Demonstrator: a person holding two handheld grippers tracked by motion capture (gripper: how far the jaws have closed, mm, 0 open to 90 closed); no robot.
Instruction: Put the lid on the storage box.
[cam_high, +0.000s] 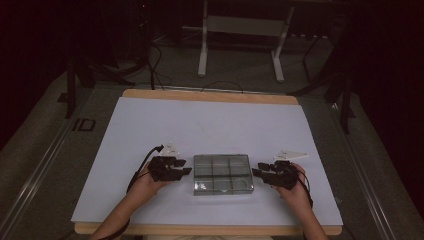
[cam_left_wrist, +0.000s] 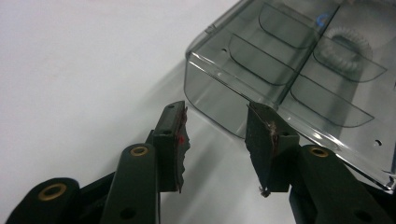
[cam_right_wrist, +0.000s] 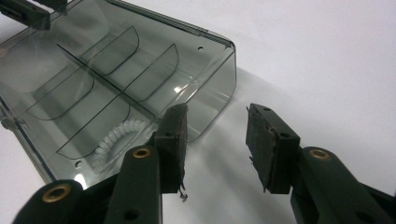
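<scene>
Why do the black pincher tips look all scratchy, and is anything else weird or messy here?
The pads of the left gripper look worn: ragged edges, chipped spots with red showing. The right gripper has frayed bits hanging from its pads. The clear box sits straight and shut on the white sheet, a white coiled band inside. Nothing spilled.

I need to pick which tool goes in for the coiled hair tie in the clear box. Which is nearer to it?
Right. The coiled hair tie lies in the clear box's right-hand front compartment, close to the right tool; the left tool waits at the opposite end.
</scene>
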